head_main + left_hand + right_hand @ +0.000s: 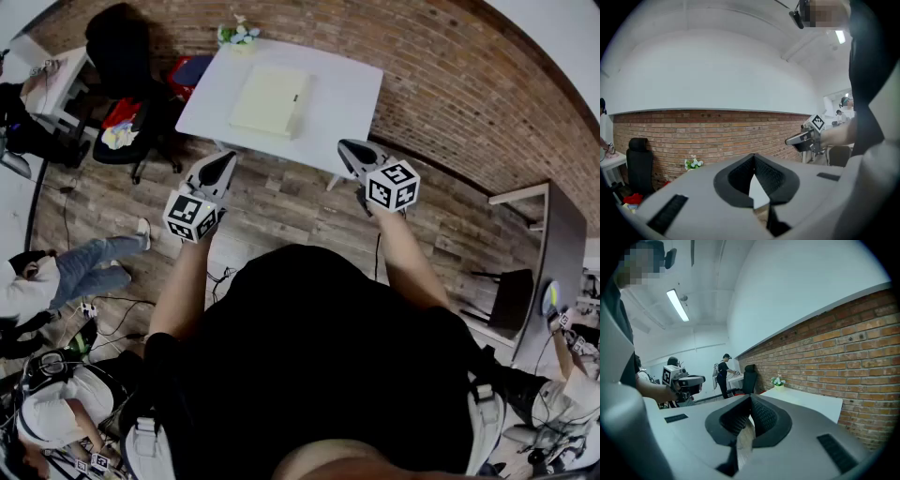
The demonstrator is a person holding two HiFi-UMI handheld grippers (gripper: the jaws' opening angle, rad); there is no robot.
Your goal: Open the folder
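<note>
A pale yellow folder (269, 100) lies closed and flat on the white table (347, 94) ahead of me. Both grippers hover over the wooden floor, short of the table's near edge and touching nothing. My left gripper (225, 159) points at the table's near-left side; its jaws meet at the tip (753, 157) with nothing between them. My right gripper (347, 147) points at the near-right edge, and its jaws also meet at the tip (750, 398), holding nothing. Neither gripper view shows the folder.
A small pot of white flowers (237, 34) stands at the table's far edge by the brick wall. A black office chair (122, 56) sits left of the table. A dark side table (562, 244) stands at the right. People sit and crouch at the lower left (56, 281).
</note>
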